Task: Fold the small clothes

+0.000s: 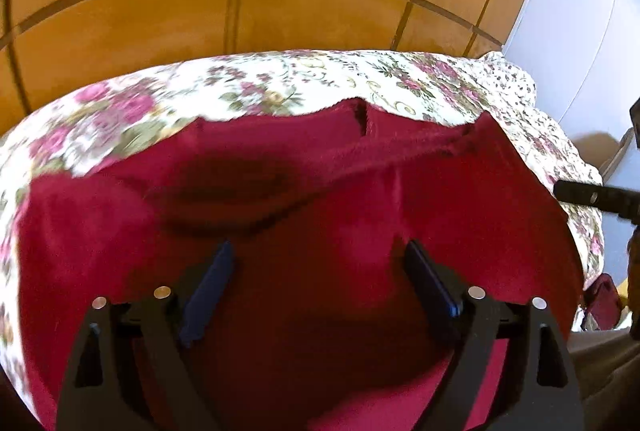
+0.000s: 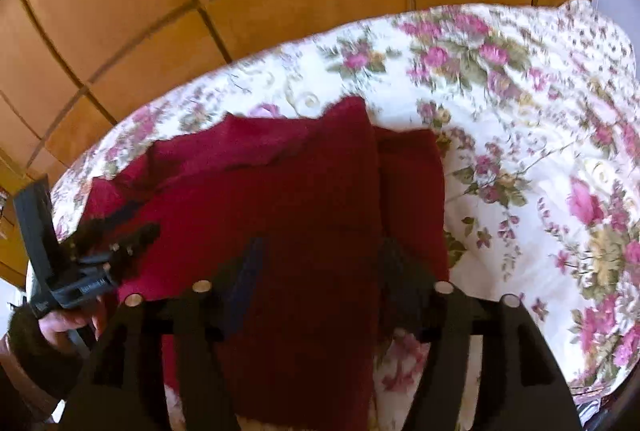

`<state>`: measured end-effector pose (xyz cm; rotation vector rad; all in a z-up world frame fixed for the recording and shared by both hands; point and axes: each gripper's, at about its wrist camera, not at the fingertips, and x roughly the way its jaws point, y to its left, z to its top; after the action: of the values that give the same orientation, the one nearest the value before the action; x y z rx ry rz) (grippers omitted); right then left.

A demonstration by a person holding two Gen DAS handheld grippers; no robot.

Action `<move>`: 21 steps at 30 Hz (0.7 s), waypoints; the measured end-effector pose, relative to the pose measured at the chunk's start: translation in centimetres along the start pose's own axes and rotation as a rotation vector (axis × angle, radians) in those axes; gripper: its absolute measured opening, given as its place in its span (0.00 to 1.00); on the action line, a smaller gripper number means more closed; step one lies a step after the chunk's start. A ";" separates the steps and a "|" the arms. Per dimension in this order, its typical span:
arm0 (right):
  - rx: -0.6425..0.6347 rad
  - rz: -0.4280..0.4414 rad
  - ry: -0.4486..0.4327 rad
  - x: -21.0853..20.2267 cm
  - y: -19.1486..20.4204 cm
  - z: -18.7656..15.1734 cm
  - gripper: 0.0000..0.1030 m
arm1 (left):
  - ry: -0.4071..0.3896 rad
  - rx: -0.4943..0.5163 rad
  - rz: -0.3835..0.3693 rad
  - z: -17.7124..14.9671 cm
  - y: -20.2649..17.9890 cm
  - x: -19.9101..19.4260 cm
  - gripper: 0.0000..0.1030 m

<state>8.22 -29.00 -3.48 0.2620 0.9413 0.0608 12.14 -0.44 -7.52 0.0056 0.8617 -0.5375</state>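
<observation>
Both jaws gape empty: left gripper (image 1: 318, 263) and right gripper (image 2: 320, 259) hover above the red garment (image 1: 320, 191) on the floral sheet (image 2: 520, 151).

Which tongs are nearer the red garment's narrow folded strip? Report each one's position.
Right. The right tongs hang open just beside the strip, over the red garment; the left tongs hover at its far opposite edge.

Left gripper (image 1: 320, 255): black plastic frame, dark blue pads on the fingers (image 1: 208, 291), round silver pins on the arms, bottom of the frame.
Right gripper (image 2: 320, 255): same black frame, blue pads, silver pins.
Hand (image 2: 68, 323): lower left, on a black handle.
Sleeve (image 2: 28, 355): dark and fuzzy.
</observation>
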 end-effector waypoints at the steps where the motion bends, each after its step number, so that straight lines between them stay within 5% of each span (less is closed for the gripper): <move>1: -0.015 -0.002 -0.009 -0.5 0.4 -0.1 0.59 | -0.001 -0.009 0.004 -0.4 0.3 -0.6 0.83; 8: -0.101 0.000 0.015 -0.6 2.8 -1.9 0.59 | -0.012 -0.126 0.053 -3.3 3.8 -3.7 0.83; 13: -0.168 -0.134 0.100 2.3 2.1 -2.9 0.59 | -0.039 0.011 0.121 -5.0 3.3 -4.3 0.83; 15: -0.144 -0.189 0.143 3.4 0.7 -3.3 0.64 | -0.045 0.035 0.136 -5.3 3.0 -4.4 0.84; 21: 0.005 -0.126 0.143 2.0 -1.0 -2.7 0.74 | -0.068 -0.085 0.088 -5.3 4.6 -6.0 0.85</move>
<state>7.15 -29.11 -6.84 0.2047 1.0986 -0.0395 7.24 7.42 -7.61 -0.0519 0.8137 -0.4160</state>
